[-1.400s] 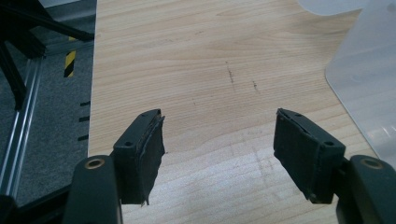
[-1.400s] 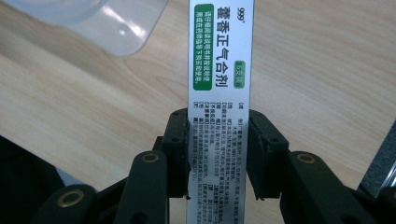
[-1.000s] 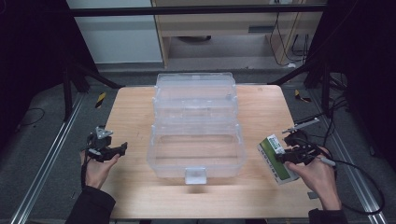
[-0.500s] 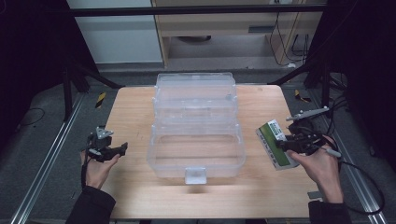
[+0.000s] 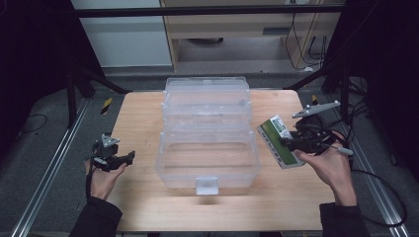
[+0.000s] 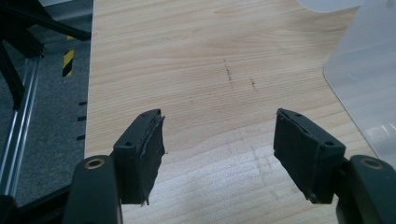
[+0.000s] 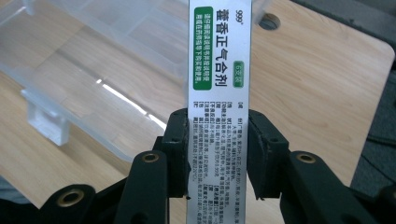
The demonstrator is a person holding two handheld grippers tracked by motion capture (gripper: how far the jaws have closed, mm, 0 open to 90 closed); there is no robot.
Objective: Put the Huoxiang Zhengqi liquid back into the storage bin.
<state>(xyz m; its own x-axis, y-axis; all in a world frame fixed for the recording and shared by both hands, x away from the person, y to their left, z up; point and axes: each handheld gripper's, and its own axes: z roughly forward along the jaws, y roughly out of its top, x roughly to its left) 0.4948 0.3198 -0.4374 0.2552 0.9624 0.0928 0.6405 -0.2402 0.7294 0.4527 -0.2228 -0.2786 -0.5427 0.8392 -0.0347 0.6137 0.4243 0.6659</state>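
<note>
right gripper [image 7: 217,154]: clamped on medicine box [image 7: 219,70], likely bound for clear storage bin [image 5: 207,148] | left gripper [image 6: 229,154]: wide open, empty, idle

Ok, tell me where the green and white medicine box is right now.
In the high view the medicine box is at the table's right side, clamped in the right gripper just right of the clear plastic storage box.
</note>
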